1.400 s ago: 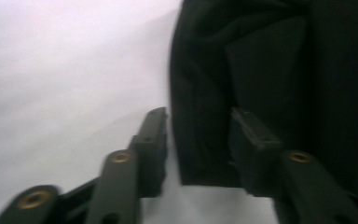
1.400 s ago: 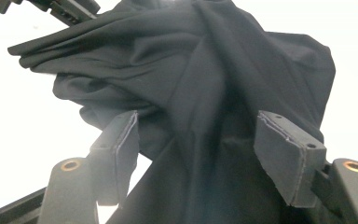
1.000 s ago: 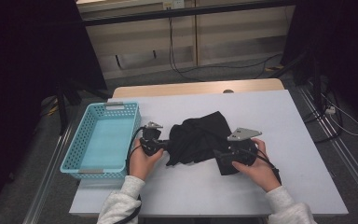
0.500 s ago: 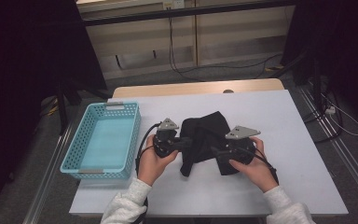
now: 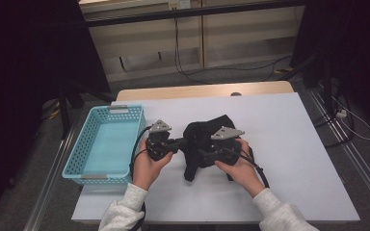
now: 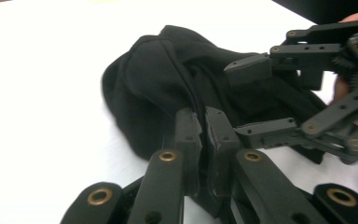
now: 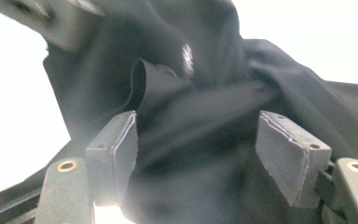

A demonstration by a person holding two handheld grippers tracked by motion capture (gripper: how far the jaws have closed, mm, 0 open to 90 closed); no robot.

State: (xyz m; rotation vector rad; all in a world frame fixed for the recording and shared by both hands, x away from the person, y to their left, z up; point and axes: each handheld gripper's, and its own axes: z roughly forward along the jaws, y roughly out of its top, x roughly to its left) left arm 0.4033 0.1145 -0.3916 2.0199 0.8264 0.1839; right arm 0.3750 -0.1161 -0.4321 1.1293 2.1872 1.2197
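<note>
We are looking at a black garment [image 5: 207,139] lying crumpled at the centre of the high view, on the white table [image 5: 294,144], with a turquoise basket [image 5: 103,144] standing to its left, apart from it.

Left gripper [image 5: 179,142]: in the left gripper view [image 6: 201,140] its jaws are standing pressed together with a seam or fold of the cloth [image 6: 168,88] pinched between the pads. We are judging it closed on the garment's left edge.

Right gripper [image 5: 200,153]: in the right gripper view [image 7: 196,144] its jaws are standing wide apart, with a raised fold of the fabric [image 7: 191,107] lying between and just beyond the pads. The pads are not pressing the cloth; nothing is being held.

Deciding relation: the two grippers are facing each other across the cloth in the middle of the high view, tips near one another. The garment's bulk is running from the upper right of the frame's centre down to the lower left, hanging as a narrow tail below the grippers. The open right gripper is already straddling the material, so the cloth is lying straight ahead of it, not to either side.

Our judgement: the next move is calling for the right jaws to shut on the fold in front of them; the risk is catching too thin a layer
</note>
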